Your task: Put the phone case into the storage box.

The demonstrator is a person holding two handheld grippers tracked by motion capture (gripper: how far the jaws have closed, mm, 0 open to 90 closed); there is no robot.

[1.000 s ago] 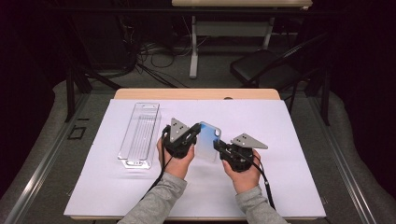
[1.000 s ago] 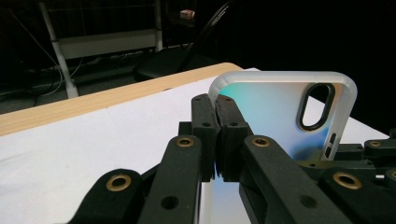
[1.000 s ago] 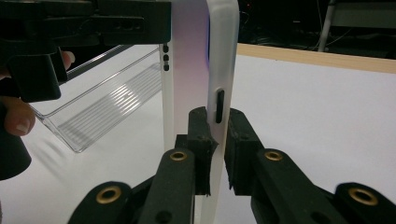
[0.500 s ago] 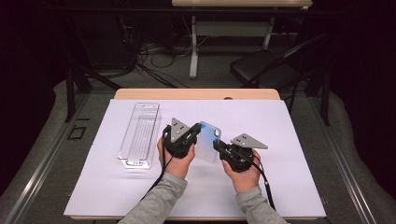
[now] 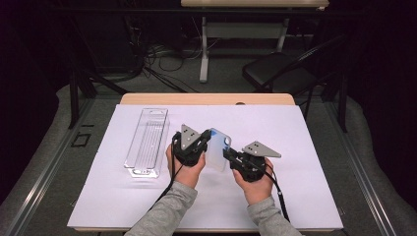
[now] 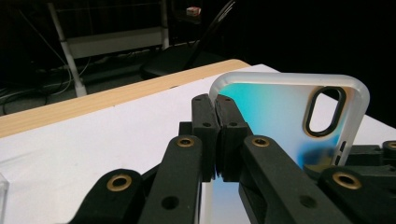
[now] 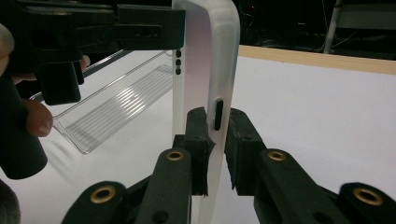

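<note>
Right gripper (image 5: 230, 155) nearest: jaws closed on side edge of phone case (image 5: 218, 155), pads pressing wall near button cutout. Left gripper (image 5: 202, 142) opposite: jaws pinched on other edge of case. Case frosted, bluish back, camera hole at top; held upright above white mat (image 5: 295, 147), between both grippers, not touching mat. Beyond, on person's left, clear plastic package (image 5: 147, 142) lies flat on mat, apart from case. Step, as I judge: two-handed hold of case, maybe handover or placing. Next move needs one gripper release while other keeps firm grip.
</note>
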